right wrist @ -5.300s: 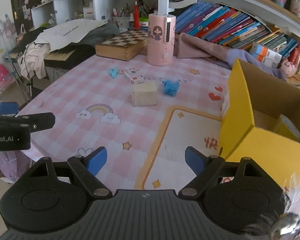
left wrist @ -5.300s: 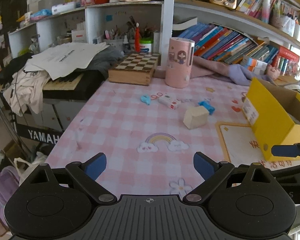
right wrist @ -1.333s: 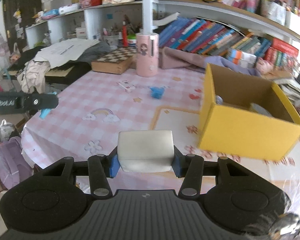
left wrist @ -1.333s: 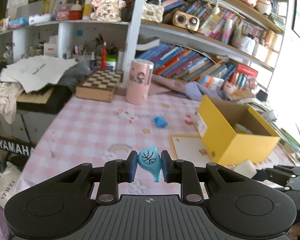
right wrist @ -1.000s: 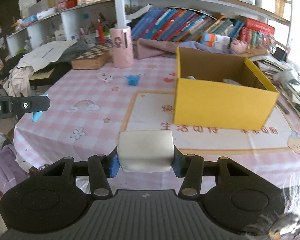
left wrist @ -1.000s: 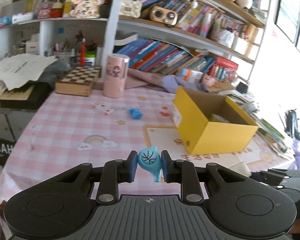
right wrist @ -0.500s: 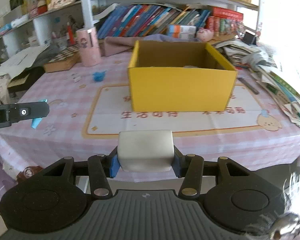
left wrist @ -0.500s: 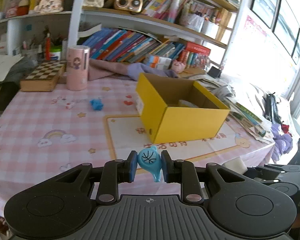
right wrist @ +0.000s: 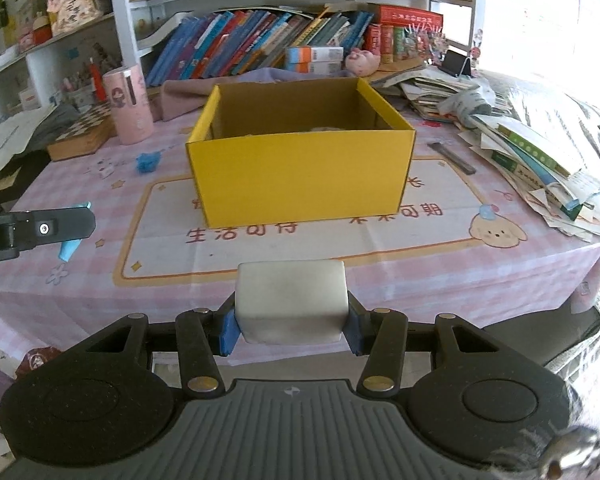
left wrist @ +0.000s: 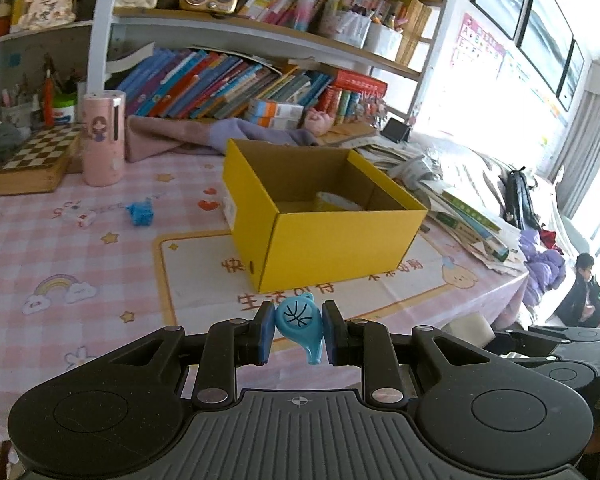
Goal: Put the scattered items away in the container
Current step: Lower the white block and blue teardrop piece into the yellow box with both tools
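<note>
My left gripper (left wrist: 298, 332) is shut on a small blue whistle (left wrist: 300, 322) with a basketball print, held above the table's near edge in front of the open yellow box (left wrist: 332, 240). My right gripper (right wrist: 291, 326) is shut on a cream block (right wrist: 291, 304), also in front of the yellow box (right wrist: 300, 172). A blue toy (left wrist: 140, 213) and a small white-and-red box (left wrist: 83, 219) lie on the pink checked tablecloth left of the box. The blue toy also shows in the right wrist view (right wrist: 148, 162). Something pale lies inside the box.
A pink cylinder (left wrist: 102, 142) and a chessboard box (left wrist: 36, 160) stand at the back left. Piled books and papers (right wrist: 532, 152) lie right of the box. A pen (right wrist: 452, 158) lies beside them. Bookshelves line the back wall.
Both grippers have swung right with their loads still held, so the yellow box is now straight ahead and nearer. At the earliest frames both were open and empty.
</note>
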Motion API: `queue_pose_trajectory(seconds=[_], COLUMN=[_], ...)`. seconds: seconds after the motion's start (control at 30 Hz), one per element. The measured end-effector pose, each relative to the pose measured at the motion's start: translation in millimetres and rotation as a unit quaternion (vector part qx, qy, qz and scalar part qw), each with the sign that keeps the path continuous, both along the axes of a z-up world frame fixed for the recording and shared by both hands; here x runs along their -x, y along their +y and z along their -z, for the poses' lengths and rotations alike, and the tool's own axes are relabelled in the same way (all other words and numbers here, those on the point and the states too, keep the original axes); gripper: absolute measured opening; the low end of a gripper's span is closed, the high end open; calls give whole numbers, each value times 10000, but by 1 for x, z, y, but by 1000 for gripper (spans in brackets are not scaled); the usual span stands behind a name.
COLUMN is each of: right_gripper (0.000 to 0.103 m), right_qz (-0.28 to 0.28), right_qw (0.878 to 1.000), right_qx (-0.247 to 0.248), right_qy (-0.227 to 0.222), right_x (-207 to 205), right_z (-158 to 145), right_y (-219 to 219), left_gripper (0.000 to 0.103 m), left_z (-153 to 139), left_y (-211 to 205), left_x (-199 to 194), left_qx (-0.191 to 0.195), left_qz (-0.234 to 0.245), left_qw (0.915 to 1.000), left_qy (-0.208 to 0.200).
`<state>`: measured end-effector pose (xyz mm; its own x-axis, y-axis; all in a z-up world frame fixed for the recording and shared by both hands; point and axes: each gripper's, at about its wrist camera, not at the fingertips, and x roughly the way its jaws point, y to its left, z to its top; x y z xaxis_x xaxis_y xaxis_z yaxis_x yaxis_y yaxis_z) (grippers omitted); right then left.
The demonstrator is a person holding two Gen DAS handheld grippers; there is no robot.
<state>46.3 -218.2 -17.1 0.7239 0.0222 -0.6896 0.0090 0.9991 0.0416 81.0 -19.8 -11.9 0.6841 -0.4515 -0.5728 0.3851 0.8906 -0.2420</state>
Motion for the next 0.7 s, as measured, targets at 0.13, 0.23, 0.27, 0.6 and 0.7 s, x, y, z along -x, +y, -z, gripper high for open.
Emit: queue_pose_trajectory(seconds=[0.13,0.23,0.27,0.6,0.7], right_gripper=[47,47,47,47,47], right_qz=[25,70,88,140,130], right_qw=[10000,10000,9999,9999,9999], right_qx=[34,40,40,73,73], right_qy=[23,33,34,-2,-7], right_x=[-5,-8,-10,-26,-32], right_z=[0,1,1,-1,-1], right_y=[-2,-5,-6,-11,-13], left_gripper=[24,24,24,24,24], left_z=[1,1,1,-1,-2], left_y=[-5,-9,-10,-19,-22], left_x=[-7,-11,-12,-27,-32], left_qx=[20,29,30,45,43], left_qz=[52,110,133,253,254], left_qw=[10000,9999,9999,9997,9996], left_qy=[22,22,21,-58,-79])
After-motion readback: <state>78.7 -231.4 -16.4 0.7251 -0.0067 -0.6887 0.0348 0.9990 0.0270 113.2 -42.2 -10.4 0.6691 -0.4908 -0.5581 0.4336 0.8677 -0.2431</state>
